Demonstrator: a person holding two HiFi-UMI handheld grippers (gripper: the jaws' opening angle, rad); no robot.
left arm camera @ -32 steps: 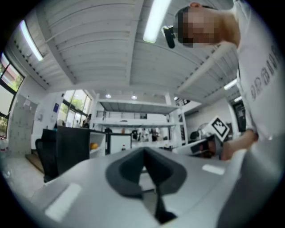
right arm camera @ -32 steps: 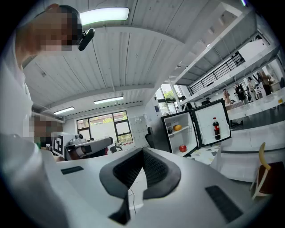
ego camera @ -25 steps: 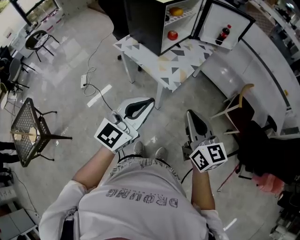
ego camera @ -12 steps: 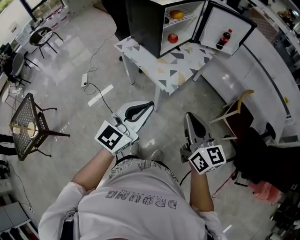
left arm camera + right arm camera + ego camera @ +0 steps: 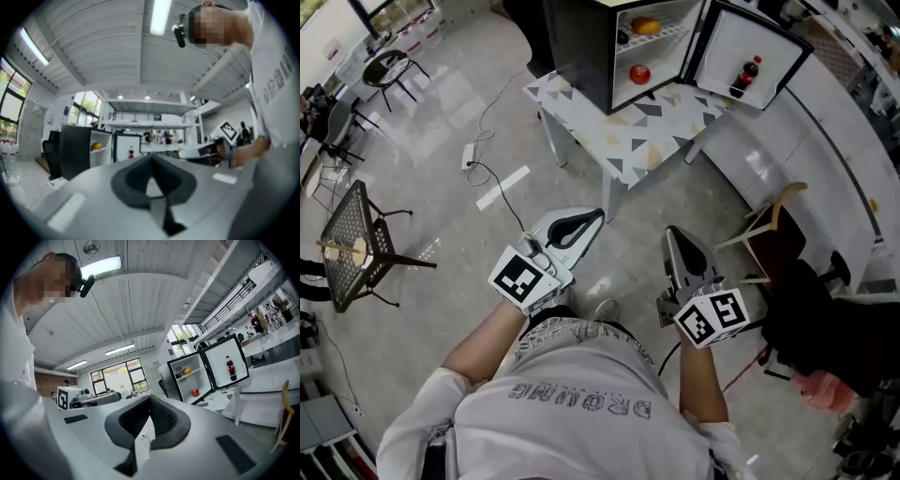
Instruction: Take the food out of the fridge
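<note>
A black mini fridge [image 5: 581, 47] stands on a patterned table [image 5: 609, 131] with its door [image 5: 741, 47] swung open. On its shelves lie an orange fruit [image 5: 645, 26], a red fruit [image 5: 639, 73] and a small dark item [image 5: 623, 37]. A cola bottle [image 5: 746, 75] stands in the door rack. My left gripper [image 5: 600, 215] and right gripper [image 5: 669, 232] are held level at waist height over the floor, well short of the table, both shut and empty. The right gripper view shows the orange fruit [image 5: 186, 371], red fruit [image 5: 195, 392] and bottle [image 5: 230, 369] beyond my right gripper [image 5: 150, 398].
A long white counter [image 5: 787, 141] runs along the right, with a wooden chair [image 5: 769, 220] in front of it. A wire-mesh stool [image 5: 352, 248] stands at the left. A power strip [image 5: 469, 161] and cable lie on the floor left of the table.
Both grippers have moved a little forward toward the fridge table as the person steps ahead. Their jaws have stayed shut and empty.
</note>
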